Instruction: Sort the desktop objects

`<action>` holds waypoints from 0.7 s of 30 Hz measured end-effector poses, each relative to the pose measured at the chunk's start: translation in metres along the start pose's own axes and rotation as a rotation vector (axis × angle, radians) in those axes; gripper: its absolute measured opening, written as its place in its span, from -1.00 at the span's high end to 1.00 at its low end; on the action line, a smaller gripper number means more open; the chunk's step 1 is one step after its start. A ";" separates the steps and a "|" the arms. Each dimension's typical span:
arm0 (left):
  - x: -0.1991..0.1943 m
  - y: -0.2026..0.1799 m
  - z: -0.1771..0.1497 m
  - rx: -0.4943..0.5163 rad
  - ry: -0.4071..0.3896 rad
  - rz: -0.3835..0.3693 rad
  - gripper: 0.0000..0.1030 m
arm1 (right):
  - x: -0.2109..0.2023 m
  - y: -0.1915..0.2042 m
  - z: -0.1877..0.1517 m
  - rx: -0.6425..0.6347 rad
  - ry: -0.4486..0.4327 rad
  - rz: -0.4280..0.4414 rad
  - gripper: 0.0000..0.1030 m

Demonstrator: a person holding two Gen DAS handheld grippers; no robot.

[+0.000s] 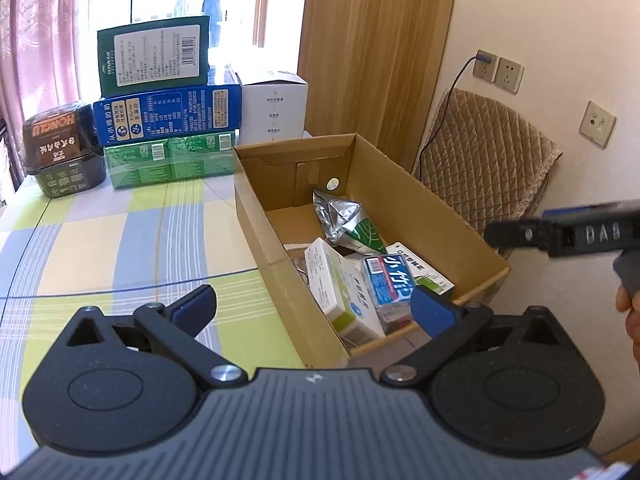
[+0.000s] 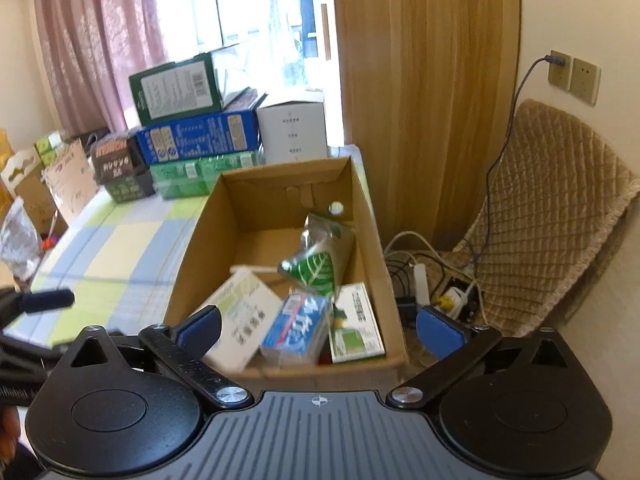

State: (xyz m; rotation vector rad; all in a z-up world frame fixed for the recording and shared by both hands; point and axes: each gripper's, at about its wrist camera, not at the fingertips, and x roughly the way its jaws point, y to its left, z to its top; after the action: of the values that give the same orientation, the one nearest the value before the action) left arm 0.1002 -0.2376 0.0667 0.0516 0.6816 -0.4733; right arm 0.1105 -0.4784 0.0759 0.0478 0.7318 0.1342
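An open cardboard box (image 1: 420, 204) (image 2: 200, 248) stands at the table's right edge. Inside it lie a silver-and-green foil pouch (image 1: 344, 220) (image 2: 316, 264), a white-and-green medicine box (image 1: 340, 292) (image 2: 244, 312), a blue-and-white packet (image 1: 390, 284) (image 2: 300, 328) and a green-and-white carton (image 1: 424, 272) (image 2: 356, 324). My left gripper (image 1: 316, 312) hovers over the box's near left corner, jaws wide open and empty. My right gripper (image 2: 320, 328) hangs above the box's near end, also open with nothing in it. Each gripper's tip shows at the edge of the other's view.
Stacked cartons, green (image 1: 154, 56), blue (image 1: 168, 114) and light green (image 1: 170, 160), a dark tub (image 1: 60, 152) and a white box (image 1: 276, 110) line the back of the checked tablecloth (image 1: 112, 240). A padded chair (image 2: 548, 208), cables and a power strip (image 2: 420, 280) lie right of the table.
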 end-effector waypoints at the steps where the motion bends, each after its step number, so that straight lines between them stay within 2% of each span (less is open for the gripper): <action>1: -0.005 -0.001 -0.002 -0.001 -0.003 -0.003 -0.97 | -0.005 0.002 -0.004 -0.003 0.003 -0.001 -0.96; 7: -0.032 -0.010 -0.014 0.004 -0.008 0.011 -0.97 | -0.033 0.011 -0.028 0.001 0.018 -0.005 -0.96; 18: -0.090 -0.018 -0.039 -0.114 -0.020 0.018 -0.97 | -0.087 0.034 -0.059 0.033 -0.010 0.018 -0.96; 21: -0.102 -0.018 -0.044 -0.118 -0.022 0.015 -0.97 | -0.101 0.039 -0.068 0.042 -0.019 0.021 -0.96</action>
State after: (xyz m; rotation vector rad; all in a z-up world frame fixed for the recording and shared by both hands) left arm -0.0031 -0.2040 0.0976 -0.0593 0.6856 -0.4175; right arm -0.0131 -0.4535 0.0958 0.0969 0.7154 0.1384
